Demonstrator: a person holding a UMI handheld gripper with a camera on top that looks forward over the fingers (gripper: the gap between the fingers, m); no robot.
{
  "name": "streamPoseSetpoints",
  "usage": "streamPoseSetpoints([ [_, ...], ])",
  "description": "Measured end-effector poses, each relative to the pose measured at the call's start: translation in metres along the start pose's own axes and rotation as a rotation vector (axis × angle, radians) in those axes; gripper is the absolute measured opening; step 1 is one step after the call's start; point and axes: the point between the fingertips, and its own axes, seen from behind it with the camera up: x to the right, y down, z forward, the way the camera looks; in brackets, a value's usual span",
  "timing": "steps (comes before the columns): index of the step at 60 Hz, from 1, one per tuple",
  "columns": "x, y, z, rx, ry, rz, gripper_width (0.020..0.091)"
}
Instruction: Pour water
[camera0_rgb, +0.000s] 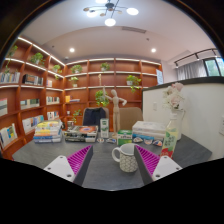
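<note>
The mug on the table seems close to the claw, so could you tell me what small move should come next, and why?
Probably ease the claw forward. Its fingers stand open, and the white mug rests on the grey table just ahead of them, nearer the right finger, not yet gripped. A slight rightward shift should centre it.

- A dark grey table (105, 168) is spreading across the lower middle of the frame.
- A pale patterned mug (127, 156) is standing on it at lower centre-right.
- A tissue box (149, 133) is sitting right of centre, further back.
- Stacked books (48, 129) are lying at left, with a pink box (80, 133) lying beside them.
</note>
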Motion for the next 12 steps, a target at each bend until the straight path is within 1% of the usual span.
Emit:
streamPoseSetpoints([
  [12, -0.047, -0.006, -0.007, 0.012, -0.075, -0.047, 0.0827],
])
